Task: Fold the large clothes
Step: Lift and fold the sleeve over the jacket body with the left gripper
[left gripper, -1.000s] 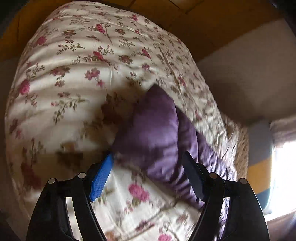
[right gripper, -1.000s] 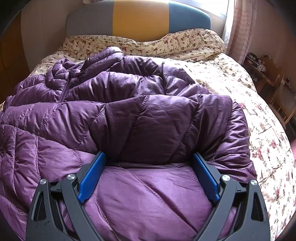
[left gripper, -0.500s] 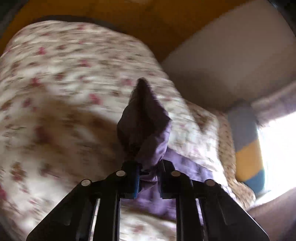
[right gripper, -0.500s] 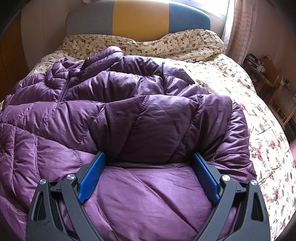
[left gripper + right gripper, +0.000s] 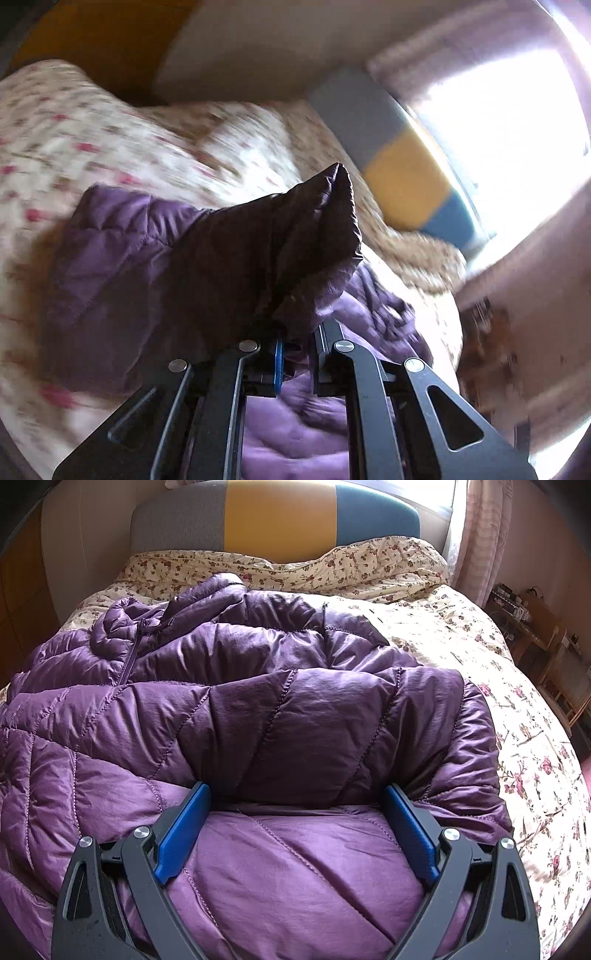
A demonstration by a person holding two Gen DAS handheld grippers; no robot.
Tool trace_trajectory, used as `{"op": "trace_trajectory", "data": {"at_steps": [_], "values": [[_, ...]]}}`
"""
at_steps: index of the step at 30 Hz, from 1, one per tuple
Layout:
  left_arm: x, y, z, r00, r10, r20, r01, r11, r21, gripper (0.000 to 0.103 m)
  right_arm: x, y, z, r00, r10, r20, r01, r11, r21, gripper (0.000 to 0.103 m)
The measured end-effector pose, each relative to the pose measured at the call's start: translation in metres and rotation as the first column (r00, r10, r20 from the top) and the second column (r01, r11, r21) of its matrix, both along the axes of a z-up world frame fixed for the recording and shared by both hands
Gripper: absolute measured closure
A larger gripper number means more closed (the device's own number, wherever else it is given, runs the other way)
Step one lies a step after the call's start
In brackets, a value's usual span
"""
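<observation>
Since the purple puffer jacket [image 5: 258,716] is spread across the middle of the bed [image 5: 524,753], collar and zip up toward the headboard [image 5: 280,513] and hem toward the foot, the whole fold pretty much turns on which end of it is being carried where. Its long axis runs head to foot of the bed, and the bit that matters is out at the left side: the left gripper [image 5: 297,350] has a cuff or corner of the jacket pinched, and that flap stands up straight ahead of the jaws, pointing roughly toward the headboard corner. So the left hand is clearly the one on the job. Its jaws have just been closing and are now clenched on that fabric, with the cloth bunched between the pads. Left wrist view is pretty smeared, so exactly which part of the jacket it is, sleeve or hem corner, is hard to call.

The right gripper [image 5: 295,834] sits low over the hem end nearer the foot of the bed, jaws spread wide, blue pads resting against the puffy fabric but not squeezing anything. Looks more like it's pinning the coat than gripping it.
</observation>
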State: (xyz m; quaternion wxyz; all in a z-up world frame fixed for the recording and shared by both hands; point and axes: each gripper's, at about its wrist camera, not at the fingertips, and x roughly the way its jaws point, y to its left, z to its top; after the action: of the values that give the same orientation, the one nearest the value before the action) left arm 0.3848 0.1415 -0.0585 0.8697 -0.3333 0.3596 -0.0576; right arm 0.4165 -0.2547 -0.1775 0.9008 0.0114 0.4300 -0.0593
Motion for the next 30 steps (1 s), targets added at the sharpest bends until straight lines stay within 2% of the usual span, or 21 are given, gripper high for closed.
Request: {"op": "trace_trajectory", "data": {"at_steps": [6,13,20,25,27,28,29,30], "values": [[0.024,-0.072,-0.006,0.988,-0.157,-0.005,0.157,0.988,-0.008,0.093,-0.001,0.0,0.0,1.0,0.0,0.001,0.0,1.0,0.001,0.01],[0.034,-0.133,-0.015,0.951,-0.309,-0.001,0.308,0.95,-0.046,0.093,-0.001,-0.001,0.0,1.0,0.001,0.001,-0.001,1.0,0.004,0.01],[0.041,-0.188,-0.028,0.894,-0.448,0.02,0.448,0.887,-0.109,0.093,-0.001,-0.001,0.001,1.0,0.001,0.001,-0.001,1.0,0.005,0.01],[0.049,-0.208,-0.036,0.863,-0.505,0.025,0.502,0.851,-0.153,0.093,-0.001,-0.001,0.001,1.0,0.002,0.001,-0.002,1.0,0.005,0.01],[0.051,-0.212,-0.039,0.858,-0.514,0.014,0.509,0.845,-0.161,0.089,-0.001,-0.001,0.001,1.0,0.002,0.001,-0.002,1.0,0.006,0.01],[0.052,-0.212,-0.04,0.856,-0.517,0.007,0.511,0.844,-0.164,0.081,-0.001,-0.001,0.001,1.0,0.002,0.001,-0.002,1.0,0.005,0.01],[0.053,-0.212,-0.041,0.853,-0.522,0.01,0.515,0.839,-0.175,0.067,-0.001,-0.002,0.001,1.0,0.002,0.001,-0.002,1.0,0.005,0.01],[0.053,-0.21,-0.04,0.852,-0.523,0.016,0.517,0.837,-0.18,0.058,-0.001,-0.002,0.001,1.0,0.002,0.001,-0.002,1.0,0.006,0.01]]}}
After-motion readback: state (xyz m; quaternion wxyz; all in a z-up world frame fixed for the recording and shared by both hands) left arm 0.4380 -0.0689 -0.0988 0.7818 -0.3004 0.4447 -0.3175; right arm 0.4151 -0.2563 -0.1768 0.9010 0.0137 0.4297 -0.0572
